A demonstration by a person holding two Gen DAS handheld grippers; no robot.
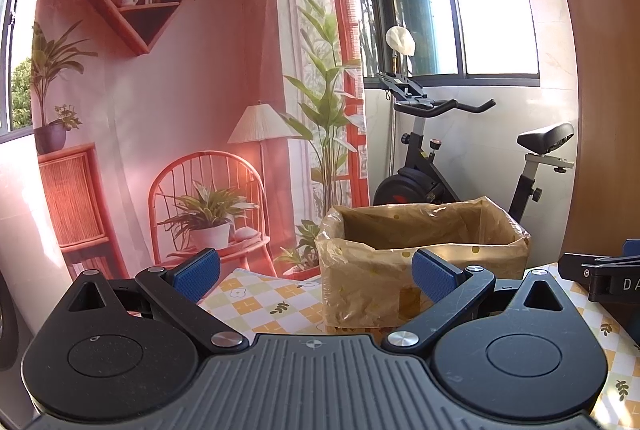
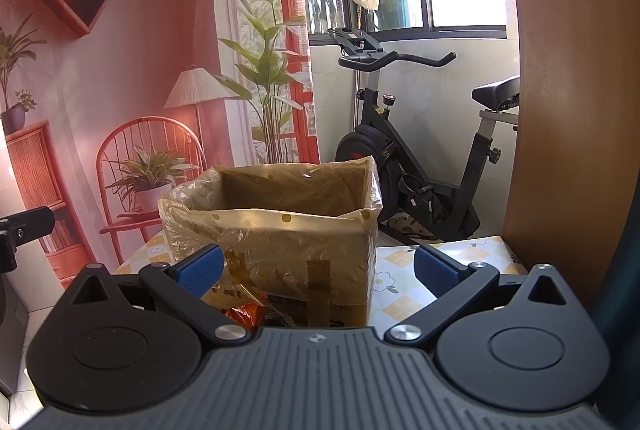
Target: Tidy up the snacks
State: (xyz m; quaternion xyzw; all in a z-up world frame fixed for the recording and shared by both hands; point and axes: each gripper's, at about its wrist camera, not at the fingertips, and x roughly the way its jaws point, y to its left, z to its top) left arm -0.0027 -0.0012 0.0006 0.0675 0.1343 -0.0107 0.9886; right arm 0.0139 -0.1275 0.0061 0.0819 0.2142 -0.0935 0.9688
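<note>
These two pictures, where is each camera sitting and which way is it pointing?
Left wrist view: sits on the left gripper, looking forward over the checked tablecloth at the plastic-lined box; the right gripper's edge shows.
Right wrist view: sits on the right gripper, facing the same box, with snack packets just below.
Shared: the box, exercise bike, printed backdrop.

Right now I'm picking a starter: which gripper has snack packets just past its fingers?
The right gripper: orange snack packets lie before the box. The left gripper faces tablecloth only.
</note>
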